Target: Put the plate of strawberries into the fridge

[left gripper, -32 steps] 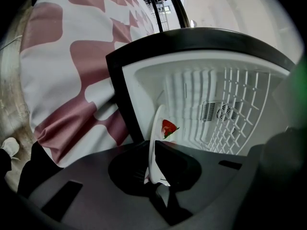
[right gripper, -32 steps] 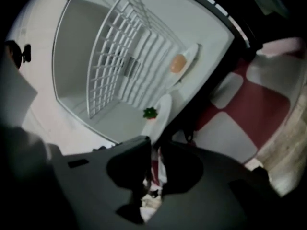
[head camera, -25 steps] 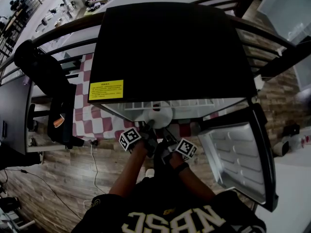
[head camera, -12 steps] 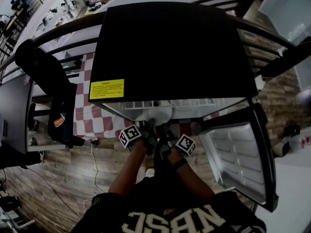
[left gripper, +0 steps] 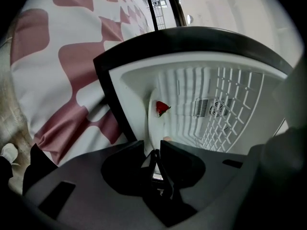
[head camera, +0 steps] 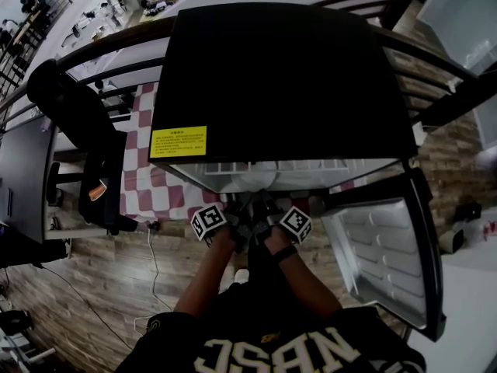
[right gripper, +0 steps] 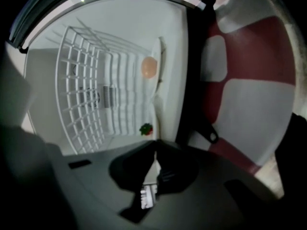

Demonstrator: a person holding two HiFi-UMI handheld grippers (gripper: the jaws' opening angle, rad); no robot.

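A wooden plank floor (head camera: pixel 85 286) is spreading under the person, and a dark railing (head camera: pixel 101 43) is curving along the far side. A black fridge (head camera: pixel 279 76) is standing in the middle, with its door (head camera: pixel 380 247) hanging open to the right. A red-and-white checked cloth (head camera: pixel 140 185) is showing just left of the fridge, and a dark chair (head camera: pixel 70 123) is sitting farther left.

Both forearms are reaching forward side by side toward the fridge's near opening. The left gripper (head camera: pixel 235 208) and the right gripper (head camera: pixel 270 208) are sitting close together there. Each is clamping its jaws on the near rim of the white plate (left gripper: pixel 152 121), which is lying inside the fridge's white cavity. A strawberry (left gripper: pixel 162 108) is resting on it.

The fridge's black frame (left gripper: pixel 112 104) is running just beside the plate's rim. A wire shelf (left gripper: pixel 230 104) is spanning the cavity apart from the plate, leaving open white space between them.
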